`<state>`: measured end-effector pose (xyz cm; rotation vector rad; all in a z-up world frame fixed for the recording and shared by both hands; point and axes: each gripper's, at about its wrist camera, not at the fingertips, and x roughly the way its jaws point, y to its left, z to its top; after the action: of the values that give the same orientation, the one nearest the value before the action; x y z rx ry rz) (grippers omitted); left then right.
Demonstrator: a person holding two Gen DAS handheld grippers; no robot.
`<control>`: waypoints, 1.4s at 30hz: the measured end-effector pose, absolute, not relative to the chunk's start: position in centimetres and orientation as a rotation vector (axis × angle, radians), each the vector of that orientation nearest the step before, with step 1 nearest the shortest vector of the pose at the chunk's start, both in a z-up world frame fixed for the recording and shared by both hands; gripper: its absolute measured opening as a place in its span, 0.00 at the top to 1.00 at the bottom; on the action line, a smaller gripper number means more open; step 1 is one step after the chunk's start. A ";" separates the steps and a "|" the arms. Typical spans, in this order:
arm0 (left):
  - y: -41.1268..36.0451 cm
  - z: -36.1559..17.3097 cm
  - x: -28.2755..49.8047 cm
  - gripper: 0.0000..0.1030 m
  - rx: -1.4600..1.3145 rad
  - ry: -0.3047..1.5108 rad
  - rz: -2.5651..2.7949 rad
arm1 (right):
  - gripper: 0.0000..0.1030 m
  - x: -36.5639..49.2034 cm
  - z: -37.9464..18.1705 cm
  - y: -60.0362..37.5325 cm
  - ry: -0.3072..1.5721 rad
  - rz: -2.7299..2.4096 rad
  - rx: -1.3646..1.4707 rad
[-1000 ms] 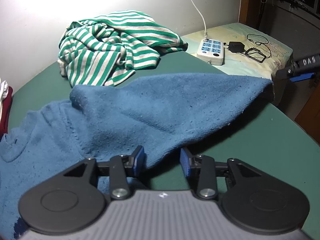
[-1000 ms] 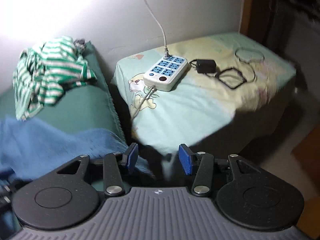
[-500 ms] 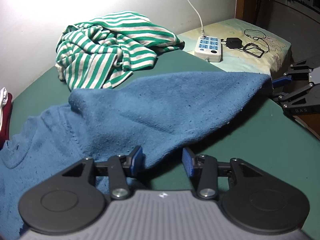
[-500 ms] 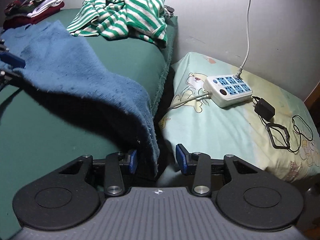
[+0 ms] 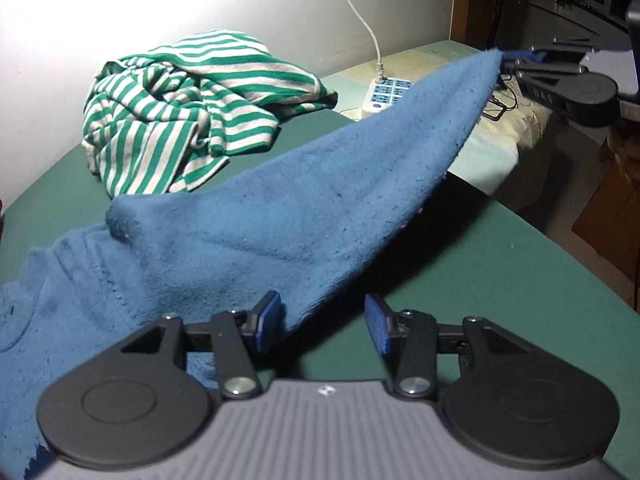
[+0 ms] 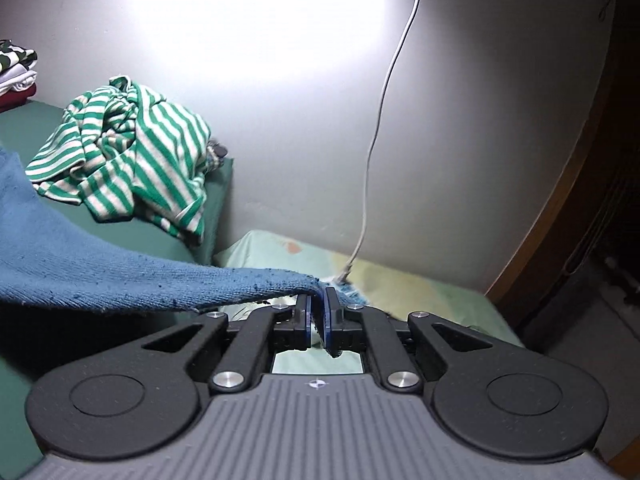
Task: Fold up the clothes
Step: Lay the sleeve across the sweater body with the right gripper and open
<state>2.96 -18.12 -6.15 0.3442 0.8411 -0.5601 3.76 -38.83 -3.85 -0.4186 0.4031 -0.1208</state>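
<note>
A blue knit garment (image 5: 256,224) lies on the green bed (image 5: 500,272) with one corner lifted up to the right. My right gripper (image 6: 318,312) is shut on that corner (image 6: 296,286) and holds it in the air; it also shows in the left wrist view (image 5: 516,60). My left gripper (image 5: 322,322) is open low over the bed, with the garment's near fold (image 5: 304,312) lying between its pads, against the left pad. A crumpled green and white striped garment (image 5: 192,108) lies at the back of the bed near the wall, also in the right wrist view (image 6: 128,160).
A white power strip (image 5: 386,94) with its cord (image 6: 380,128) lies on a pale patterned mattress (image 5: 492,152) right of the bed. Black cables (image 5: 496,108) lie beside it. Folded clothes (image 6: 16,76) are stacked at the far left. A wooden door frame (image 6: 560,216) stands at the right.
My right gripper closed on the blue garment's right corner and lifted it up off the bed. My left gripper stayed open in nearly the same place.
</note>
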 end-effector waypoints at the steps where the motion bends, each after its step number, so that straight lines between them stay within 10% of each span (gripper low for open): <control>1: -18.1 -6.2 3.0 0.54 0.343 0.843 -0.560 | 0.96 3.6 -4.0 -38.4 0.401 -0.118 -0.458; 10: -17.3 -5.8 3.1 0.50 0.290 0.871 -0.588 | 0.96 3.2 -8.0 -38.5 0.604 -0.111 -0.619; 26: -4.7 -3.5 5.5 0.48 0.011 0.873 -0.301 | 0.96 2.4 -2.6 -30.6 0.262 0.165 -0.727; 42: -0.1 -3.9 4.1 0.39 -0.131 0.898 -0.258 | 0.93 -1.0 -9.4 -18.1 0.154 0.725 -1.251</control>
<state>4.15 -0.13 -3.86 -0.1306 0.8982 -0.2577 -0.97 -18.10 -9.44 -1.2506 0.1541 0.7246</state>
